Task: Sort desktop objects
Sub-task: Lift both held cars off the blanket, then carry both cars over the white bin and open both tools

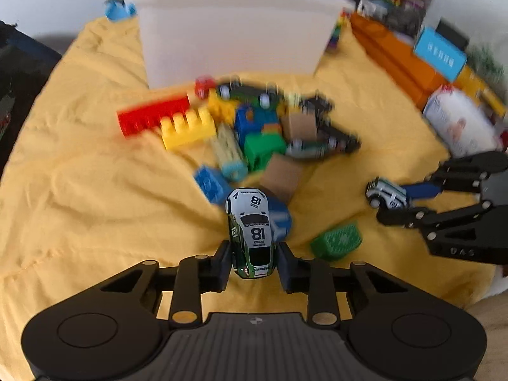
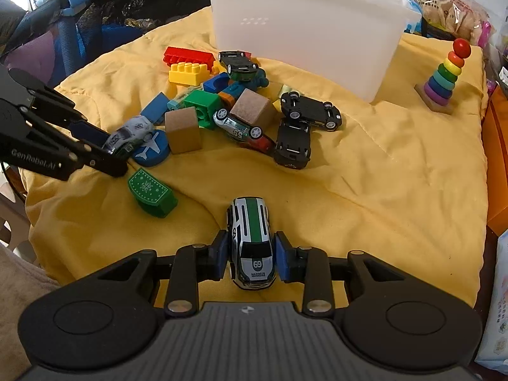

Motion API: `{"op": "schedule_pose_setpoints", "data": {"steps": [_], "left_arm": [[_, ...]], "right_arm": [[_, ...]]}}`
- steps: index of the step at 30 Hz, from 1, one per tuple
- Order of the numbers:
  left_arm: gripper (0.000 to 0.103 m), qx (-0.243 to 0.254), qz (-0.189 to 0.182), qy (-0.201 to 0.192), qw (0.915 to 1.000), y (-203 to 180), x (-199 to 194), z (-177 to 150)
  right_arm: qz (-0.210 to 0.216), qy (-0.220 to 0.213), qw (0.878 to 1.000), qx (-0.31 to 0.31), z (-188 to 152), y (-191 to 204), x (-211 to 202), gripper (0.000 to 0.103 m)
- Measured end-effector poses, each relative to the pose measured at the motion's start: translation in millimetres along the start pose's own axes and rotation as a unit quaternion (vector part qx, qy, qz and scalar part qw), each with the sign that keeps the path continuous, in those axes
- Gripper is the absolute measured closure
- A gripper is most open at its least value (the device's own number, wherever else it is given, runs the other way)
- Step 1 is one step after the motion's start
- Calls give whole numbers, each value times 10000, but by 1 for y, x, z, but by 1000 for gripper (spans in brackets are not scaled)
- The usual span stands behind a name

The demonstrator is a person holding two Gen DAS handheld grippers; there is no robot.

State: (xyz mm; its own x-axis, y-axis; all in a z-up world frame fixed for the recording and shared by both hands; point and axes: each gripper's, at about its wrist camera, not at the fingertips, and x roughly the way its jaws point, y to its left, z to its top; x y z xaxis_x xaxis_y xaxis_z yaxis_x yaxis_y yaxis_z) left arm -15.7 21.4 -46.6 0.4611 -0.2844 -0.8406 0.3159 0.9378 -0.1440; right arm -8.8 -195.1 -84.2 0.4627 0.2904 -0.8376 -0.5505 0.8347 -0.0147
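Left gripper (image 1: 253,258) clamps a white-and-green toy car (image 1: 250,228), number 18, nose up, above the yellow cloth (image 1: 95,190). Right gripper (image 2: 251,258) grips a silver-and-green car (image 2: 250,241), number 69. Toy pile (image 2: 222,108) sits just before the white bin (image 2: 304,31); blurred in the left view, probably blocks and cars.

Home play area: yellow blanket (image 2: 381,165), toy pile, mesh playpen (image 2: 104,16).
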Motion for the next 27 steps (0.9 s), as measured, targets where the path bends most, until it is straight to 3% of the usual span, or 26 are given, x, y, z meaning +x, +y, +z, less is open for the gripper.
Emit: {"op": "schedule_pose_setpoints", "data": {"steps": [3, 7, 12, 15, 18, 23, 27], "left_arm": [[70, 25, -64, -498, 9987, 3, -32, 19], [69, -49, -181, -1411, 9898, 9, -76, 68], [69, -46, 29, -2353, 9719, 31, -93, 144], [69, -10, 304, -2497, 9679, 36, -79, 178], [69, -214, 462, -2362, 9704, 45, -48, 197], [67, -261, 685, -1679, 9831, 52, -2, 199], [54, -41, 567, -1857, 9810, 47, -15, 184]], "right_arm": [[2, -200, 9997, 100, 9, -3, -13, 69], [-170, -977, 9950, 126, 46, -11, -46, 69], [-550, -2395, 9691, 205, 119, -29, -88, 69], [-651, -2838, 9558, 417, 162, -42, -89, 69], [-606, -2774, 9561, 726, 191, -52, -66, 69], [-694, -2135, 9701, 919, 208, -54, -11, 68], [-623, -1966, 9757, 745, 201, -52, -1, 66]]}}
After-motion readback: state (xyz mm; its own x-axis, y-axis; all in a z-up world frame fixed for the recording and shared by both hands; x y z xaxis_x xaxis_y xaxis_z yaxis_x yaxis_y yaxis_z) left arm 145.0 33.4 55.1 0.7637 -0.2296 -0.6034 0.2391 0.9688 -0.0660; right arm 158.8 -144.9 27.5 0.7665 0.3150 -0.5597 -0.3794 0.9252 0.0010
